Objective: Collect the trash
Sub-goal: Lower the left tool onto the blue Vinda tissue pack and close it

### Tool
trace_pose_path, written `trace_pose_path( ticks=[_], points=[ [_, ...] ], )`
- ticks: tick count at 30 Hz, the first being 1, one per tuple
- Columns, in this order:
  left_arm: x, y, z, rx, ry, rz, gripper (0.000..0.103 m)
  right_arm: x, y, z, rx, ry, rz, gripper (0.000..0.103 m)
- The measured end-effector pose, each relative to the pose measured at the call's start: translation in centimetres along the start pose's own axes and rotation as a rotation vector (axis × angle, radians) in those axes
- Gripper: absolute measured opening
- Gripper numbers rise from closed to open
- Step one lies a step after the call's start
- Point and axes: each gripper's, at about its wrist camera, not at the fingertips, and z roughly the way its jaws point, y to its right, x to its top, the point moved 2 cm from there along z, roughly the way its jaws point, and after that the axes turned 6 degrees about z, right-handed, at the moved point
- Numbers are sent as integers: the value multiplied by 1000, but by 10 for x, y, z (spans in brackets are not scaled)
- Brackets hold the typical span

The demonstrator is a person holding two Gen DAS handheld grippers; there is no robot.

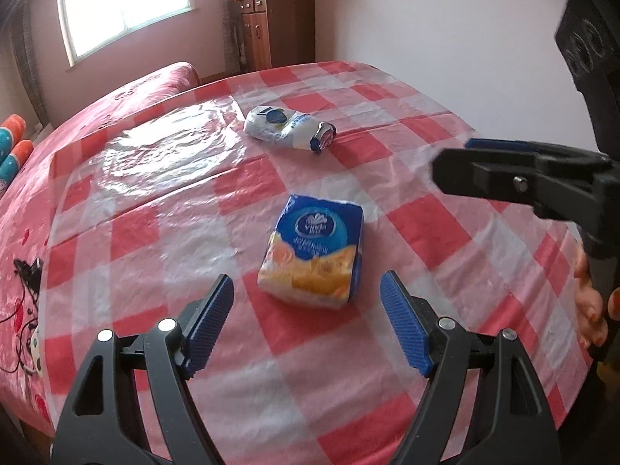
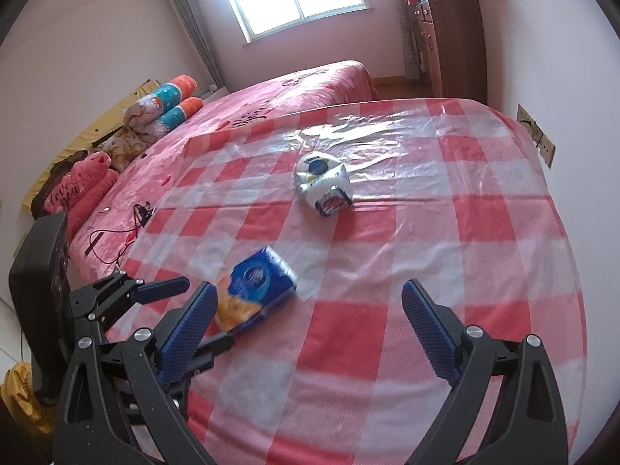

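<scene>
A blue and orange tissue pack (image 1: 314,250) lies on the red-and-white checked table (image 1: 135,228), under clear plastic. My left gripper (image 1: 307,277) is open, its blue pads either side of the pack's near end without touching it. Farther back lies a crumpled white packet (image 1: 288,128). My right gripper (image 1: 451,157) comes in from the right, above the cloth. In the right wrist view, my right gripper (image 2: 310,285) is open over bare cloth, empty. The tissue pack (image 2: 257,290) lies at its left, between the left gripper's fingers (image 2: 162,288). The white packet (image 2: 321,182) lies ahead.
A pink bed (image 2: 271,97) with pillows (image 2: 166,104) and a black cable (image 2: 116,232) adjoins the table's far left. A wooden cabinet (image 2: 453,38) stands by the back wall. Wall sockets (image 2: 536,135) sit at the table's right edge. A hand (image 1: 589,302) holds the right gripper.
</scene>
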Motion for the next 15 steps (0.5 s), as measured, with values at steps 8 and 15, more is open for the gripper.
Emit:
trace_pose_path(
  ticks=[8,15],
  points=[
    [14,-3,25,-3,-25,0,79,29,5,35,-11,-25,-19,95],
    [19,-9,36,5,-22,-29,79,49,4,68,-16,-53,-47,95]
  ],
)
